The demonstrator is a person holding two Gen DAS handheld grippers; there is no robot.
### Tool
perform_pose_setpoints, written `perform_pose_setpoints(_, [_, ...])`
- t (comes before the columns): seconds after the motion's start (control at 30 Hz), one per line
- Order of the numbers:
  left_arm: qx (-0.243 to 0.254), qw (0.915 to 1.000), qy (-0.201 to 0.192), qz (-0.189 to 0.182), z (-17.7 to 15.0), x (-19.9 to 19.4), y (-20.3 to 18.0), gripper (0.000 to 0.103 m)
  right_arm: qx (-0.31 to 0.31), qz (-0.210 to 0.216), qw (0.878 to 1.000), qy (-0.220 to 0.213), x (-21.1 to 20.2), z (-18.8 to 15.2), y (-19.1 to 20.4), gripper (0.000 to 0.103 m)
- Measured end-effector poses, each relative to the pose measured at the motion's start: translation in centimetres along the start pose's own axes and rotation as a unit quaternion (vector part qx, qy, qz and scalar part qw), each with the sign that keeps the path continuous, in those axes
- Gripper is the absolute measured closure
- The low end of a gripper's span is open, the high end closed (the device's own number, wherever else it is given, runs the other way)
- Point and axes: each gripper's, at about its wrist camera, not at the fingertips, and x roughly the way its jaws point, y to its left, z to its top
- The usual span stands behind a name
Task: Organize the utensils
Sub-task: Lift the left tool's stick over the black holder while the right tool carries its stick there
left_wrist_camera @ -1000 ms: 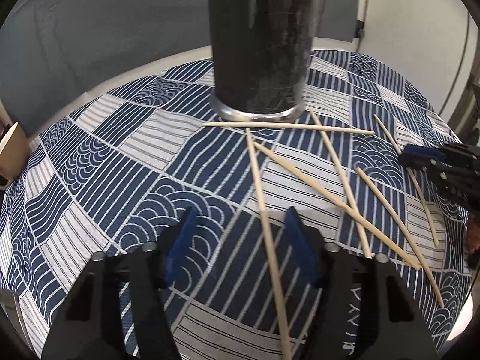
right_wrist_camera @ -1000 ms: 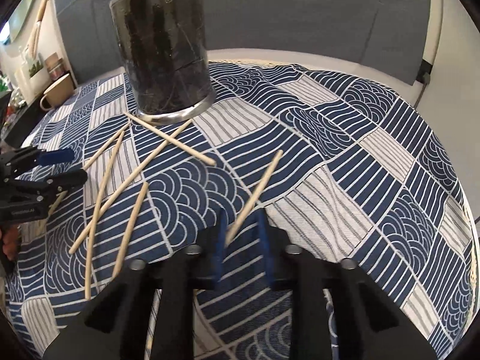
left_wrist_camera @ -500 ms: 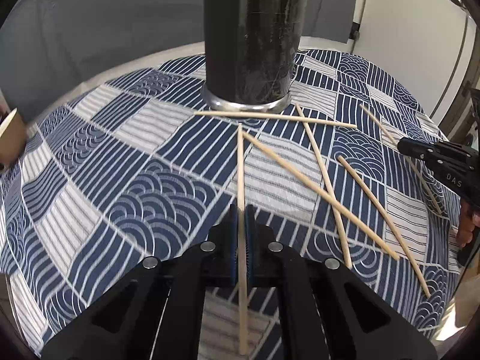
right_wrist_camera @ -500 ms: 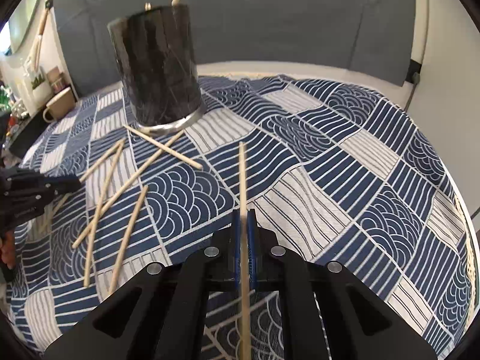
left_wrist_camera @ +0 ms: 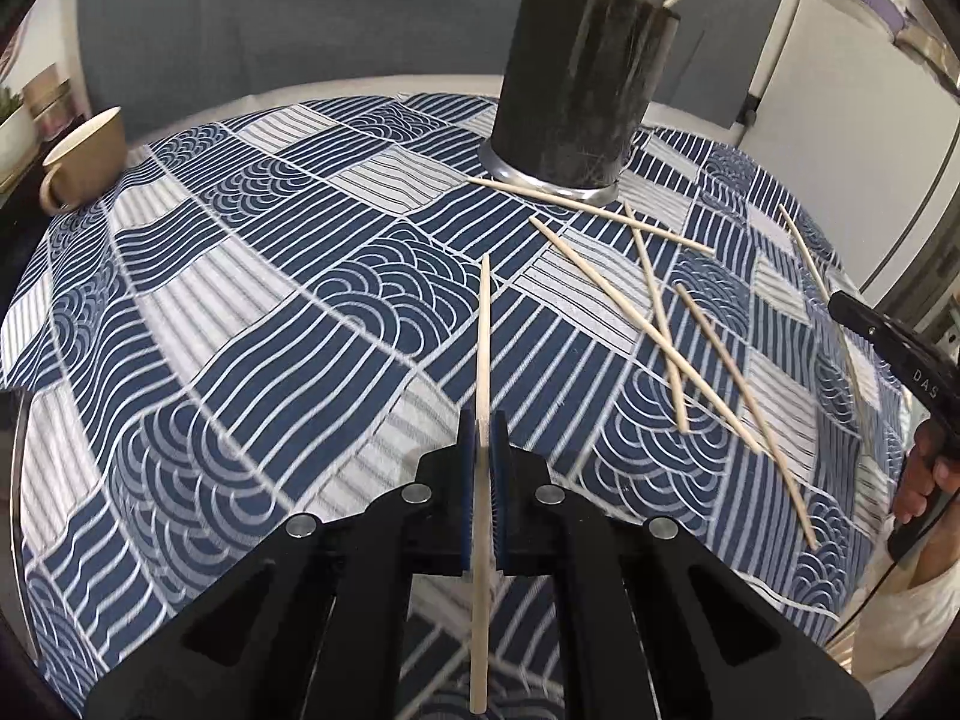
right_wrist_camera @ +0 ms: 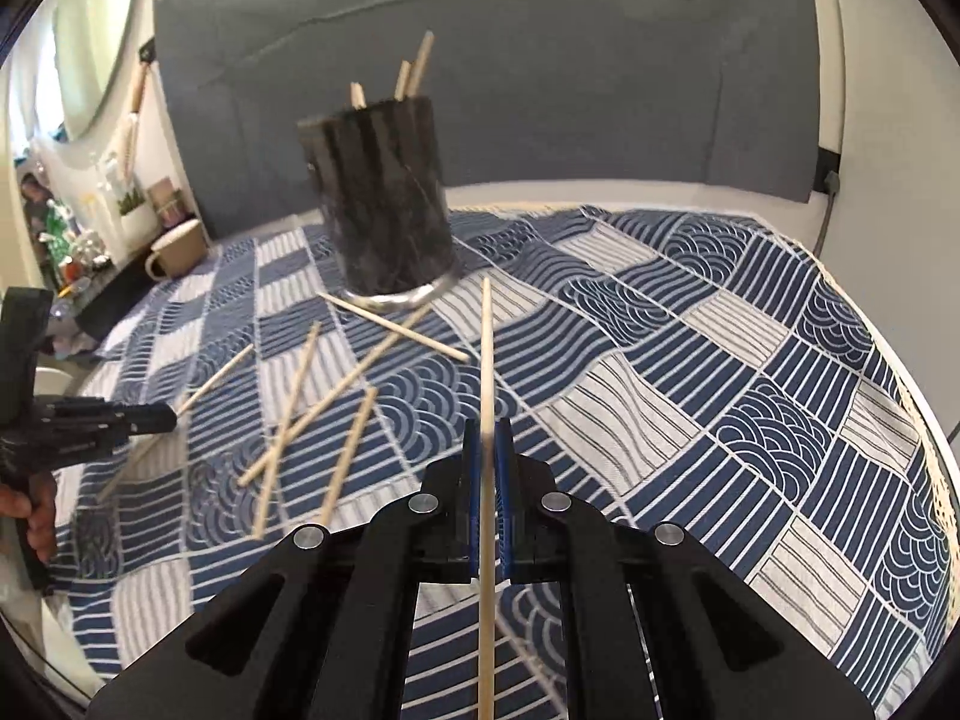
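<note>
- The left gripper [left_wrist_camera: 482, 450], black with blue pads, has its fingers pressed narrow on one thin, pale wooden chopstick [left_wrist_camera: 483, 324]. The stick runs straight forward between the pads and also sticks out behind them toward the camera.
- The right gripper [right_wrist_camera: 488, 462], of the same black and blue kind, also has its fingers closed tight on a second pale wooden chopstick [right_wrist_camera: 487, 354]. This stick too points forward and passes back between the pads to the bottom edge of the picture.
- Both held sticks are long, round and smooth, light beige, and narrower at the front end.
- A tall dark cylindrical holder with a shiny metal base [left_wrist_camera: 576, 84] stands upright on the cloth, ahead of both grippers. A few chopstick ends [right_wrist_camera: 414, 63] show above its rim, leaning in different directions.
- Several loose wooden chopsticks [left_wrist_camera: 648, 324] lie on the cloth in front of the holder, between the two grippers. Some of them cross one over the other; one lies just beside the metal base.
- One more loose chopstick [left_wrist_camera: 807, 255] lies apart from the crossed group, closer to the right gripper.
- The table is covered with a blue and white tablecloth with wave and stripe patches [left_wrist_camera: 240, 300].
- A beige ceramic mug with a handle [left_wrist_camera: 84, 156] stands at the far left edge of the table, well apart from the chopsticks.
- Behind the table is a grey panel [right_wrist_camera: 540, 60].
</note>
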Motion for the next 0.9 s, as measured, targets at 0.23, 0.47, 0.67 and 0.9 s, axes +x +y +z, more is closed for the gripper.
perform_pose_setpoints(0.23, [-0.008, 0.9989, -0.034, 0.031, -0.7, -3.3, 0.1, 0.098, -0.028, 0.009, 0.998, -0.055, -3.8, 0.8, 2.5, 0.098])
perform_pose_setpoints(0.47, [-0.006, 0.9947, -0.095, 0.038, 0.4, -7.6, 0.1, 0.098, -0.054, 0.022, 0.991, -0.122, -7.4, 2.7, 4.6, 0.098])
perform_pose_setpoints(0.67, [0.016, 0.989, -0.135, 0.057, 2.9, -10.3, -0.5, 0.098, -0.082, 0.031, 0.984, -0.155, -8.0, 4.8, 6.3, 0.098])
perform_pose_setpoints(0.9, [0.05, 0.9798, -0.19, 0.035, 8.7, -12.7, -1.5, 0.098, -0.103, 0.051, 0.975, -0.188, -6.7, 10.0, 7.1, 0.098])
